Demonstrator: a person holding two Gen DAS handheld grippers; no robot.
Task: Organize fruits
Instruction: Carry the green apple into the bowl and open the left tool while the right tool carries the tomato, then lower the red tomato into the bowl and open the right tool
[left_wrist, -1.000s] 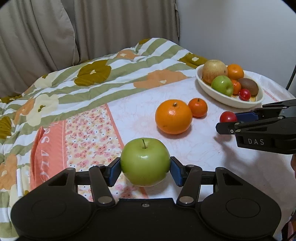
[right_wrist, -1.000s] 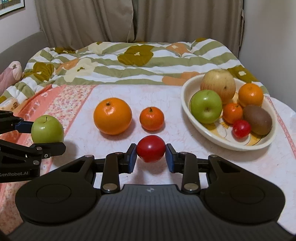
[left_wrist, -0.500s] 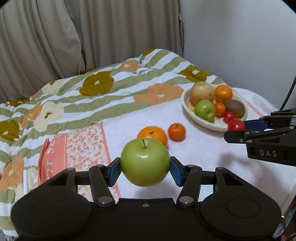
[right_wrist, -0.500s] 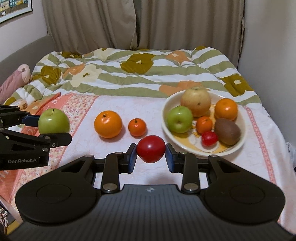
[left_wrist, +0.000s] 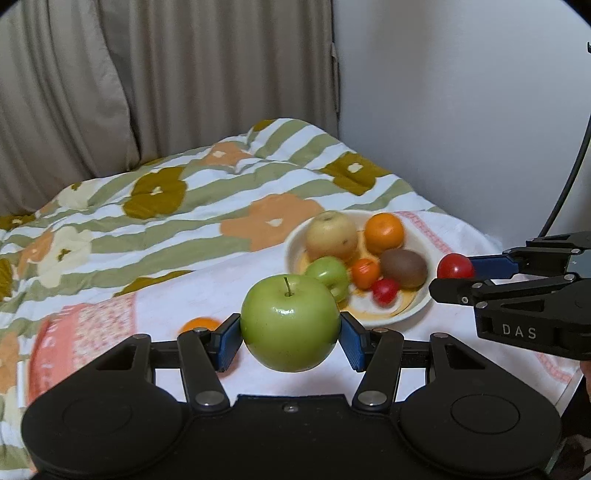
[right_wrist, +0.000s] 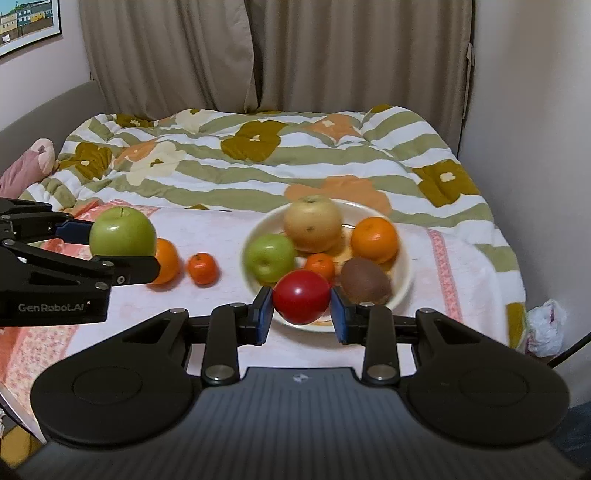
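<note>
- Left tool (left_wrist: 290, 329) clamped on green apple (left_wrist: 290, 325); right tool (right_wrist: 301, 304) on red fruit (right_wrist: 301, 295).
- Best lowered gently into bowl (right_wrist: 400, 291) ahead, avoiding the fruit piled inside.

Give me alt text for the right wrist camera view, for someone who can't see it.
The right gripper holds a red fruit in front of a white bowl of fruit on a bed. At left, the left gripper holds a green apple above two oranges on the cloth.
</note>
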